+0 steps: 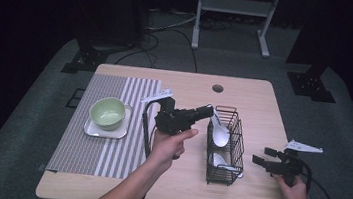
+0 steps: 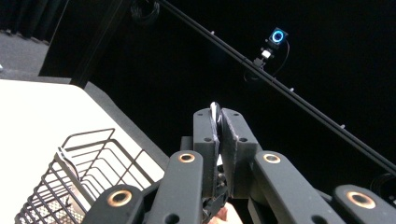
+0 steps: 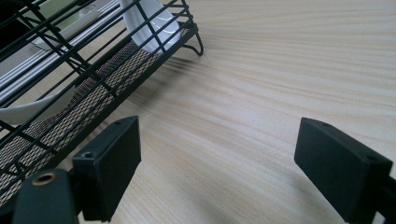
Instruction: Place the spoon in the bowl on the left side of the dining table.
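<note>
High view shows, at the bottom of the frame, the person's left forearm rising from the lower centre, bent slightly to the right, with the hand wrapped around the handle of the left gripper (image 1: 209, 111), whose black body lies nearly level and points right, toward the upper end of the wire basket (image 1: 235, 145). Its fingers are pressed together on the thin handle of a white spoon (image 1: 219, 130), whose bowl hangs just inside the basket's upper left part. Left gripper view bears this out: the two fingers (image 2: 207, 135) stand almost flat against each other with a thin white edge of the spoon (image 2: 214, 111) pinched between them, the basket (image 2: 86, 172) at the lower left below them. At the lower right of the high view, the other hand comes up from the bottom edge and holds the right gripper (image 1: 261, 156) low over the table (image 1: 174, 190), pointing left at the basket's right side, well apart from it. Right gripper view shows its fingers (image 3: 114, 163) spread wide with only bare wood between them. A second white spoon (image 1: 221, 161) lies in the basket's lower end. Farther left, a green bowl (image 1: 107, 112) sits on a white plate (image 1: 91, 130) on a striped mat (image 1: 84, 144).
</note>
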Demonstrator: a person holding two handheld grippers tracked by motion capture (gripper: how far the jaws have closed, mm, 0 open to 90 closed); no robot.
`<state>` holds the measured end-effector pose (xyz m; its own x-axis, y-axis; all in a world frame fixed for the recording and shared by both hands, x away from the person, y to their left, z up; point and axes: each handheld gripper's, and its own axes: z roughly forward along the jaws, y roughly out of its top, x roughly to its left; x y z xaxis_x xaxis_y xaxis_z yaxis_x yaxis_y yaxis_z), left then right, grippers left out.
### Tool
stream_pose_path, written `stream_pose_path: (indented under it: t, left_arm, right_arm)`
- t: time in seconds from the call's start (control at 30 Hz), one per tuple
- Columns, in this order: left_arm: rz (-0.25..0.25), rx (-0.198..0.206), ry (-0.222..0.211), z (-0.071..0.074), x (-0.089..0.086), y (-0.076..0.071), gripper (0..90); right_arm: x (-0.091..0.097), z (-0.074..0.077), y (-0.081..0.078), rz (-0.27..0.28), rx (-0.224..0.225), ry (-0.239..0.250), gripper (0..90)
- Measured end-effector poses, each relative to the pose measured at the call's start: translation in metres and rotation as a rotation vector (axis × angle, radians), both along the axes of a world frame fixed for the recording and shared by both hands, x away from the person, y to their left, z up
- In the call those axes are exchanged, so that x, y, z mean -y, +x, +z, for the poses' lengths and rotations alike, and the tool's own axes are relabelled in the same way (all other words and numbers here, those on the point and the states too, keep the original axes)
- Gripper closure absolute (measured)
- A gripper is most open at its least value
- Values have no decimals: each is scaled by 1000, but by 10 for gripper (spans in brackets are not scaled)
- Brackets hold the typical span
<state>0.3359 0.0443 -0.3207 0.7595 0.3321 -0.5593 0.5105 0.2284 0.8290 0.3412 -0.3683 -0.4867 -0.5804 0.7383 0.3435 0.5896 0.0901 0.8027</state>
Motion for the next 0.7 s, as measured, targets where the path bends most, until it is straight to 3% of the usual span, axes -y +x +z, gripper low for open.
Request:
stream_pose_path:
  t: [0.7]
  left_arm:
    - [54,-1,-14,5,-27,0,850]
  right_arm:
    - [-1,0,0,-4,-10,-4,135]
